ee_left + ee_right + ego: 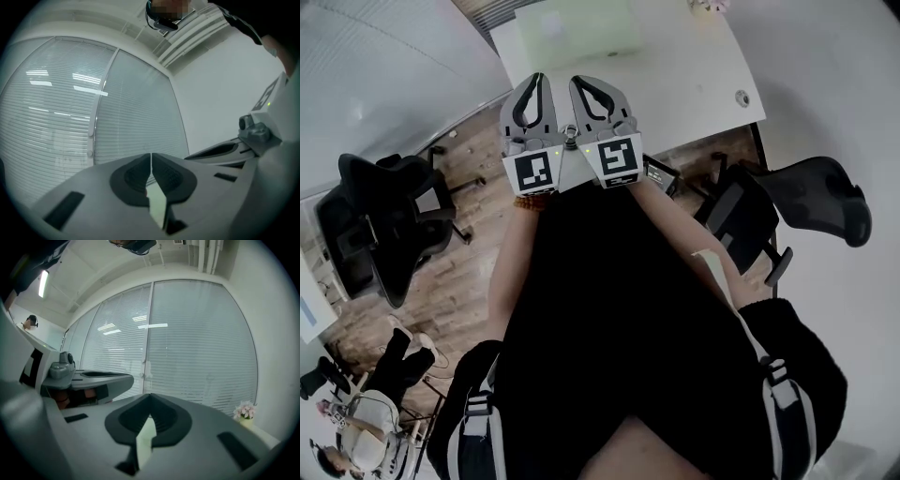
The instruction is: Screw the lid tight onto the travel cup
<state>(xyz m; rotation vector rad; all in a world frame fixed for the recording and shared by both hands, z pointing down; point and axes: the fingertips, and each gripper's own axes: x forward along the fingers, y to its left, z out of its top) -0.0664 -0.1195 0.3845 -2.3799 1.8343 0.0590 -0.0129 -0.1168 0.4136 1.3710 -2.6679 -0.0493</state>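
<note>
The only pot that shows is a small one with pink flowers [244,414] in it. It stands at the lower right of the right gripper view, on a white surface [276,439] by the window blinds [197,348]. The left gripper view does not show it.

I cannot see the cup or its lid in any view.

In the head view, a black chair [380,220] stands at the left on the wood floor [455,281]. At the top middle the left claw [539,79] and the right claw [578,82] are held side by side, touching. They point at the white surface [694,75], where a pale green mat [577,33] lies. Another black chair [811,202] stands at the right.

The left gripper view shows the left claw [151,161] pinched tight with nothing in it. Behind it are blinds [70,108] at the left and a plain white wall [225,93] at the right. The other claw's body pokes in at the right edge.

The right gripper view shows the right claw [150,404] pinched tight too, and holding nothing. A long lamp [44,282] glows at the upper left. Only the head view shows the chairs, the floor and the mat.
</note>
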